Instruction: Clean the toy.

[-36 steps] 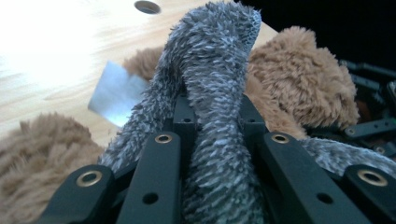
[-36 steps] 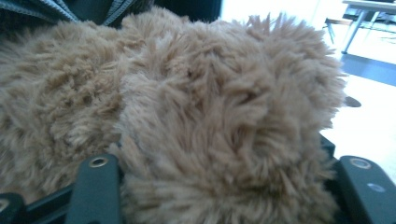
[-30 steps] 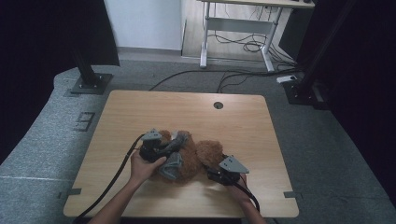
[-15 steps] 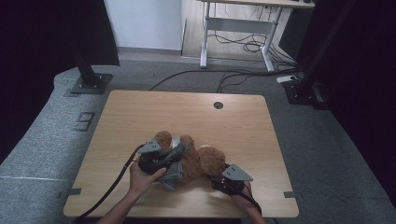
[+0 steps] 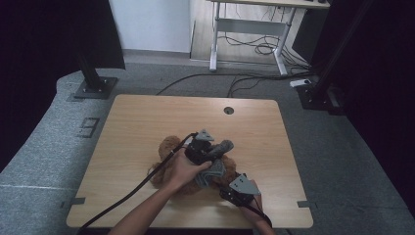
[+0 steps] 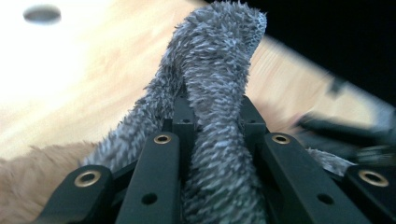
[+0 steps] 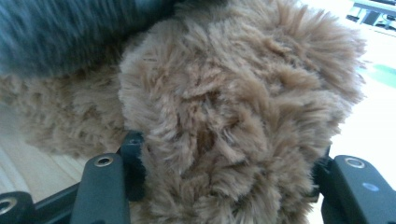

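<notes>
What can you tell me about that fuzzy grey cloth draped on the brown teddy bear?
The grey cloth looks like a long shaggy plush strip, perhaps a scarf. It lies bunched on the brown teddy bear, which rests on the wooden table. The left gripper is shut on it, lifting one end so it stands up between the black jaws. The right gripper pinches the bear's fur, not the cloth.

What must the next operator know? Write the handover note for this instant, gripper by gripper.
Left gripper: shut on the fuzzy grey knitted scarf, lifting one end above the brown plush teddy bear.
Right gripper: closed around a plush part of the bear, its jaws having just been closing.
Bear lies near the front of the light wooden table.
Done: both grips set.
Left: finish handling the scarf on the bear.
</notes>
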The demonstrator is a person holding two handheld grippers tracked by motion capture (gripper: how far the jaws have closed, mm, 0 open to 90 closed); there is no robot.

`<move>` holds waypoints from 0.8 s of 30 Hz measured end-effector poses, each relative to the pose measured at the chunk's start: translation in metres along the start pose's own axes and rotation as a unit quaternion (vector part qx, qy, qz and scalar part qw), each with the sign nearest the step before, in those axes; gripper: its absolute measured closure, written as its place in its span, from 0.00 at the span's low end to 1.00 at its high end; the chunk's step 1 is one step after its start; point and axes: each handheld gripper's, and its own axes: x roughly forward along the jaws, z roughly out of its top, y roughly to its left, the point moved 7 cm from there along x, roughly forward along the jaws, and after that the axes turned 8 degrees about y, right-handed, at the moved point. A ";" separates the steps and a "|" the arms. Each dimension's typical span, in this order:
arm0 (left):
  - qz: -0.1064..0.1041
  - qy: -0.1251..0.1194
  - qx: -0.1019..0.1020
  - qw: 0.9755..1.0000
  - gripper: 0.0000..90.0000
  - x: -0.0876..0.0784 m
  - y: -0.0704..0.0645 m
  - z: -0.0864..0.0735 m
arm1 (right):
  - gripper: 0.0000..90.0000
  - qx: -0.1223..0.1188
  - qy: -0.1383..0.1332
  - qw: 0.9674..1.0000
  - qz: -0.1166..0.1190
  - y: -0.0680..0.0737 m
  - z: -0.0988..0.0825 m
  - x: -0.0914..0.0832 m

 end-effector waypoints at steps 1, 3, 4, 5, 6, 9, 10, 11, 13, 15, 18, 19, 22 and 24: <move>-0.005 -0.003 -0.008 1.000 0.83 -0.001 0.001 -0.002 | 0.44 -0.002 0.002 1.000 -0.004 0.000 -0.001 0.001; 0.004 -0.001 -0.005 1.000 0.84 -0.006 0.005 -0.005 | 0.44 -0.005 0.001 1.000 -0.007 0.000 -0.001 0.000; 0.010 0.000 -0.004 1.000 0.84 -0.009 0.007 -0.008 | 0.44 -0.004 0.001 1.000 -0.009 0.001 -0.001 0.000; 0.012 -0.002 -0.004 1.000 0.84 -0.013 0.010 -0.012 | 0.44 -0.003 0.002 1.000 -0.011 0.001 -0.001 0.000; 0.011 -0.003 -0.006 1.000 0.84 -0.018 0.013 -0.016 | 0.45 -0.002 0.002 1.000 -0.011 0.001 -0.001 0.000; 0.000 -0.024 -0.020 1.000 0.84 -0.036 0.023 -0.026 | 0.45 -0.004 0.003 1.000 -0.014 0.002 0.000 0.000; 0.000 -0.032 -0.024 0.999 0.84 -0.043 0.027 -0.029 | 0.45 -0.004 0.003 1.000 -0.015 0.002 0.000 -0.001; 0.001 -0.040 -0.028 0.999 0.84 -0.050 0.031 -0.032 | 0.45 -0.003 0.003 1.000 -0.015 0.002 0.000 0.000; 0.010 -0.051 -0.036 0.998 0.84 -0.063 0.040 -0.038 | 0.45 -0.001 0.003 1.000 -0.016 0.002 0.000 0.000; 0.029 -0.055 -0.048 0.997 0.84 -0.074 0.054 -0.046 | 0.45 -0.001 0.002 1.000 -0.017 0.002 0.000 0.000; 0.010 -0.054 -0.085 0.995 0.84 -0.081 0.076 -0.063 | 0.45 -0.001 0.001 1.000 -0.016 0.002 -0.001 -0.001; 0.016 -0.052 -0.092 0.994 0.84 -0.082 0.083 -0.069 | 0.45 -0.002 0.000 1.000 -0.016 0.003 -0.001 -0.001; 0.021 -0.055 -0.114 0.992 0.84 -0.088 0.099 -0.082 | 0.45 -0.003 -0.002 1.000 -0.018 0.003 0.000 -0.001; 0.034 -0.053 -0.118 0.991 0.84 -0.093 0.107 -0.087 | 0.45 -0.004 -0.002 1.000 -0.018 0.003 0.000 -0.001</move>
